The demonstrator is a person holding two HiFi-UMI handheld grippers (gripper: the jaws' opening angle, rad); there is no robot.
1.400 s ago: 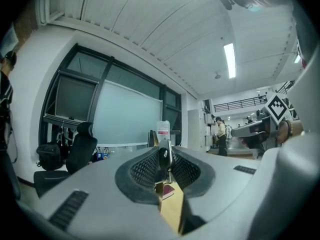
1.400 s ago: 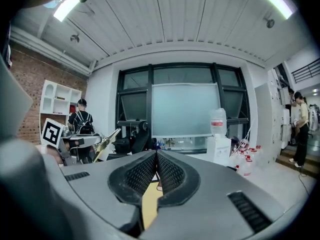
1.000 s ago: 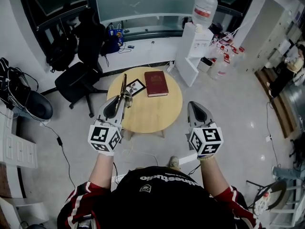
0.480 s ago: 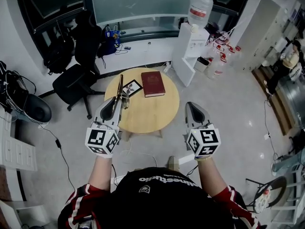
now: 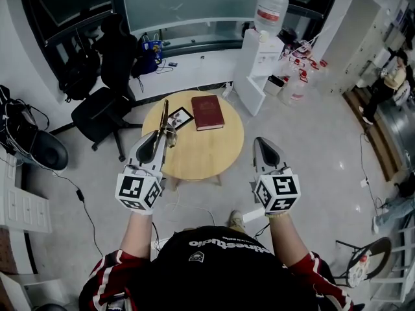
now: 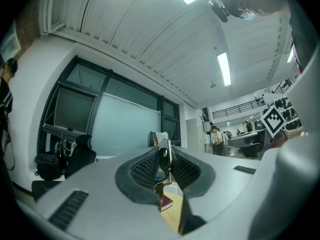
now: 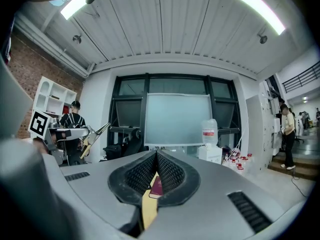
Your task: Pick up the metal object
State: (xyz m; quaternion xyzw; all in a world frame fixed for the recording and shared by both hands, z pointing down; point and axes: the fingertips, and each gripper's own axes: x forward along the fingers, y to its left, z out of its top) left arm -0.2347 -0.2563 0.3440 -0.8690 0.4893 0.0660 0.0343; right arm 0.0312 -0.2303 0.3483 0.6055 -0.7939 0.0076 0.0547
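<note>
Left gripper view: left gripper (image 5: 161, 137) clamps metal object (image 6: 164, 158), which juts beyond tips; right gripper (image 7: 156, 156) closed, empty.

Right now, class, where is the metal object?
The metal object is left of centre in the head view, clamped in the left gripper over the round table's left edge, beside the small framed picture and left of the red book.

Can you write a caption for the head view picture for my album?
Left tool holds a long metal object near a round wooden table with a red book; right tool shut, empty.
</note>
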